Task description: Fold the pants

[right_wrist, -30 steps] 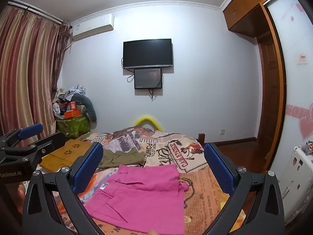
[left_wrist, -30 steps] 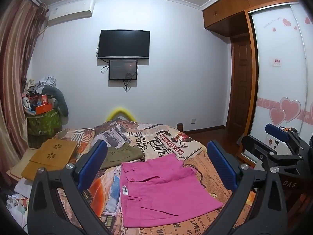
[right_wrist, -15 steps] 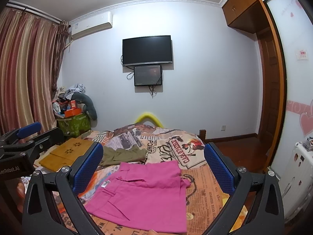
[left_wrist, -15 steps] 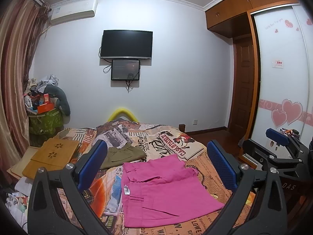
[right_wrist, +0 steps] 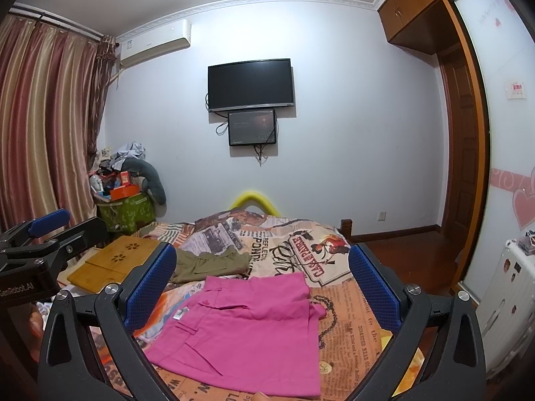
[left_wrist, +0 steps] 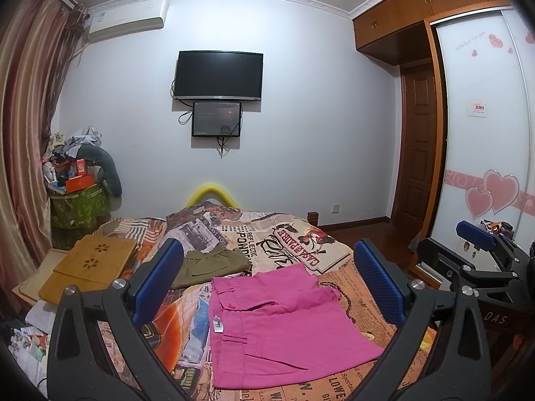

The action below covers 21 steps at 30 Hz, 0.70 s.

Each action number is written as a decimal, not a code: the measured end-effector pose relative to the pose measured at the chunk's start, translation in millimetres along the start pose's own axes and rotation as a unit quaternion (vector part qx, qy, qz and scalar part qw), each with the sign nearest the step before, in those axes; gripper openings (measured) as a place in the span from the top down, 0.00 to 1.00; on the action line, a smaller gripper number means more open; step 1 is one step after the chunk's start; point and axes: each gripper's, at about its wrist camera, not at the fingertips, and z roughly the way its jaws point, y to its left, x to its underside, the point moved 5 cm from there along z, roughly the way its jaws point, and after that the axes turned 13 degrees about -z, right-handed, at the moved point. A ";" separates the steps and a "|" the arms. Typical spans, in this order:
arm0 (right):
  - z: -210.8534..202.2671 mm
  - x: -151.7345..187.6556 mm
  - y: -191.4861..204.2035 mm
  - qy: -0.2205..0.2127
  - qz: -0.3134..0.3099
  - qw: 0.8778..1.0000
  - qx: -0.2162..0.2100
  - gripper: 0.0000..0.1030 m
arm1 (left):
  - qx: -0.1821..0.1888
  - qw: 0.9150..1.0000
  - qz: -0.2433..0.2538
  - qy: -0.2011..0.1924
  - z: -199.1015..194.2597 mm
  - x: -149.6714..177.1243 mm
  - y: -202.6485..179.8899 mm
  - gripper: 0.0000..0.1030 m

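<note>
Pink pants (left_wrist: pixel 284 327) lie folded flat on the printed bedspread (left_wrist: pixel 294 244), also in the right wrist view (right_wrist: pixel 247 330). A white label shows at their left edge. Olive pants (left_wrist: pixel 210 264) lie folded behind them, also in the right wrist view (right_wrist: pixel 210 264). My left gripper (left_wrist: pixel 267 287) is open and empty, held above the near edge of the pink pants. My right gripper (right_wrist: pixel 262 287) is open and empty, also above them. The right gripper shows at the right of the left view (left_wrist: pixel 478 260), the left gripper at the left of the right view (right_wrist: pixel 40 250).
A wooden lap tray (left_wrist: pixel 87 267) lies on the bed's left side. A green basket (left_wrist: pixel 78 207) piled with clutter stands by the striped curtain (left_wrist: pixel 23 133). A TV (left_wrist: pixel 219 75) hangs on the far wall. A wardrobe with heart decals (left_wrist: pixel 485 150) stands right.
Both grippers have tilted slightly so the view shifted; the pink pants sit a little lower and closer in both views. Nothing on the bed moved.
</note>
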 end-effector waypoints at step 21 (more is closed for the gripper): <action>1.0 -1.4 0.4 0.004 0.001 1.000 -0.001 0.01 | -0.005 1.000 -0.005 0.004 2.2 -0.7 3.2 0.00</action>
